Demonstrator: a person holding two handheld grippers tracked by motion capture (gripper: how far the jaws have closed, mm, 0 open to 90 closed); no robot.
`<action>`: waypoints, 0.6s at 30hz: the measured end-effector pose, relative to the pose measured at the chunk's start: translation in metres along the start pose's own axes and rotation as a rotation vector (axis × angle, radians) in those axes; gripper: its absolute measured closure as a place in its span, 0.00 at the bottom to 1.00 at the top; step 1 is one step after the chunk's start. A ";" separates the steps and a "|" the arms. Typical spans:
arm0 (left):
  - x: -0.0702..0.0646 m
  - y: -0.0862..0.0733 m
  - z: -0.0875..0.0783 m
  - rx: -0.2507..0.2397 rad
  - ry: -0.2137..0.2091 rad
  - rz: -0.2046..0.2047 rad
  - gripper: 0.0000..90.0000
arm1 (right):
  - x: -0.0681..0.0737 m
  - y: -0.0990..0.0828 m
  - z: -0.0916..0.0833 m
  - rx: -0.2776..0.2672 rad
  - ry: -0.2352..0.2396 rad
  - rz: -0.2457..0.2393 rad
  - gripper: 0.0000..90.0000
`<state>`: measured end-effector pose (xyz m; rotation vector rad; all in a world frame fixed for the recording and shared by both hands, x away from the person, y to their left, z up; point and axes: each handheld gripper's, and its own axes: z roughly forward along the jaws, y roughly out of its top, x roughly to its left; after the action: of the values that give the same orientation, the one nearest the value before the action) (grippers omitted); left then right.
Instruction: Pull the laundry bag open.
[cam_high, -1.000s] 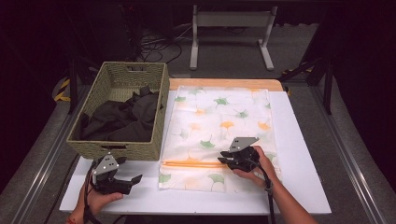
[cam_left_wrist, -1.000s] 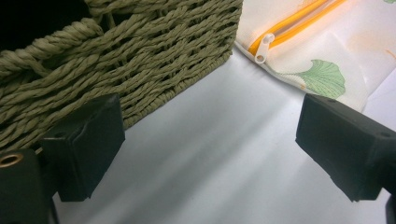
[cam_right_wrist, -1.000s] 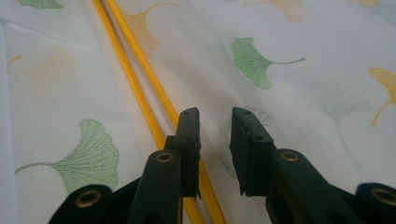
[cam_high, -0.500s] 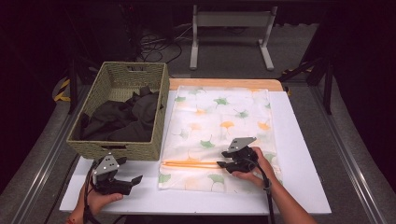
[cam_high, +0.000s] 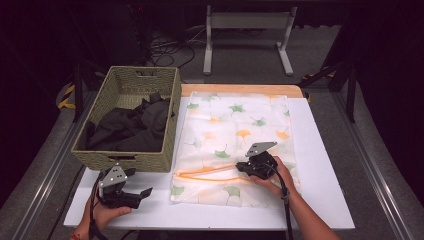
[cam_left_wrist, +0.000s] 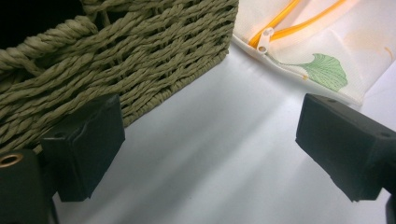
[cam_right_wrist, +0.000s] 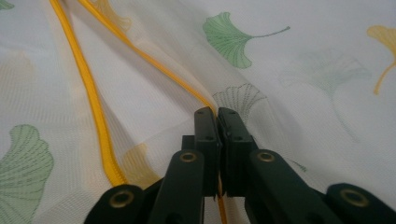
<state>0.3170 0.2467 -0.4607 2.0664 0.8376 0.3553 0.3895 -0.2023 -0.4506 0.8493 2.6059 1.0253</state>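
High view: white mesh laundry bag with ginkgo-leaf print (cam_high: 235, 135) flat on white bench (cam_high: 320, 200), orange zipper (cam_high: 210, 172) running leftward from right claw (cam_high: 243, 167), toward left claw (cam_high: 145, 193).

Left claw view: jaws wide apart, empty, white zipper pull (cam_left_wrist: 264, 39) ahead.

Right claw view: just pinched shut on zipper edge (cam_right_wrist: 154, 63).

Zipper edge (cam_right_wrist: 140, 53) running out of sight between the shut right gripper (cam_right_wrist: 216, 114) pads, bag (cam_left_wrist: 322, 51) cut by the left gripper view's top and right edges, basket (cam_left_wrist: 116, 56) cut at top and left, basket floor hidden under dark cloth (cam_high: 132, 125)
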 end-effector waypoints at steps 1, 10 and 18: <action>0.000 0.000 0.000 -0.006 0.001 0.004 0.10 | 0.001 0.001 0.000 0.002 -0.009 -0.010 0.98; -0.003 0.000 -0.002 -0.015 0.001 0.020 0.10 | 0.011 0.014 -0.020 -0.095 -0.074 -0.051 0.99; -0.005 0.001 -0.007 -0.024 0.020 0.045 0.10 | 0.013 0.021 -0.030 -0.141 -0.100 -0.056 0.99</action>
<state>0.3108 0.2472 -0.4554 2.0649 0.7960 0.4088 0.3768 -0.1990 -0.4144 0.7696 2.4281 1.1070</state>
